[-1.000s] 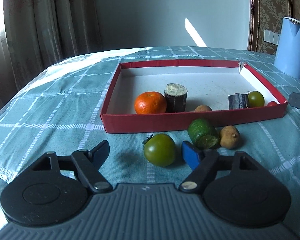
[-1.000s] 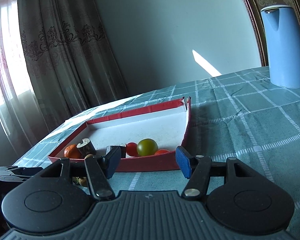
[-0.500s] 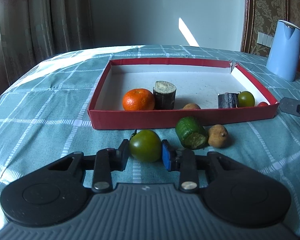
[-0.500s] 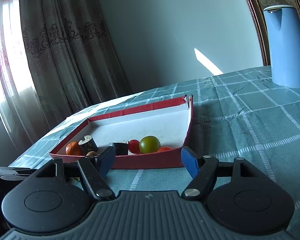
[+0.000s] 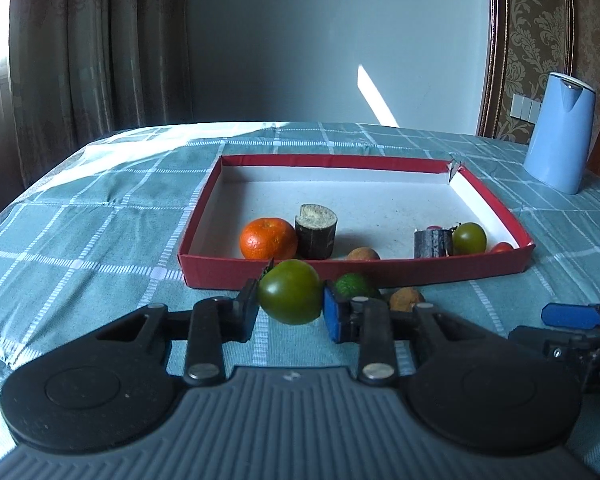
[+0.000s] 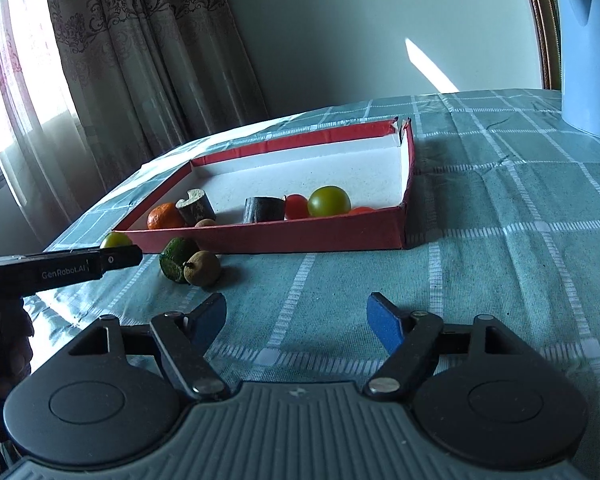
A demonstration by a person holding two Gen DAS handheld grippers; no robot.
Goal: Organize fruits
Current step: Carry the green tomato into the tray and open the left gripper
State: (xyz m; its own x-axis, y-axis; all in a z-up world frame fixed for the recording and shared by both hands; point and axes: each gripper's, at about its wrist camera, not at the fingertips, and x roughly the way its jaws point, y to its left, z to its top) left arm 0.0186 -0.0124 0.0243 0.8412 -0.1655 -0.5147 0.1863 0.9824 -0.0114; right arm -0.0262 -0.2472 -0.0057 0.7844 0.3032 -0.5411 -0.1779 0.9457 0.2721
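Note:
My left gripper (image 5: 290,314) is shut on a green tomato (image 5: 290,297) and holds it just in front of the red tray (image 5: 352,274). In the tray lie an orange (image 5: 268,239), a dark cut stem piece (image 5: 315,232), a brown fruit (image 5: 363,254), a second dark piece (image 5: 433,242), a small green tomato (image 5: 469,238) and a red tomato (image 5: 502,247). A green fruit (image 6: 177,259) and a brown fruit (image 6: 202,267) lie on the cloth before the tray. My right gripper (image 6: 296,316) is open and empty above the cloth, right of them.
A blue kettle (image 5: 560,154) stands at the back right of the table, also in the right wrist view (image 6: 590,56). The checked tablecloth (image 6: 500,216) covers the table. Curtains (image 6: 120,60) hang behind the table's left edge.
My left gripper closed on the green tomato and lifted it off the cloth. My right gripper drew back and rose, staying open.

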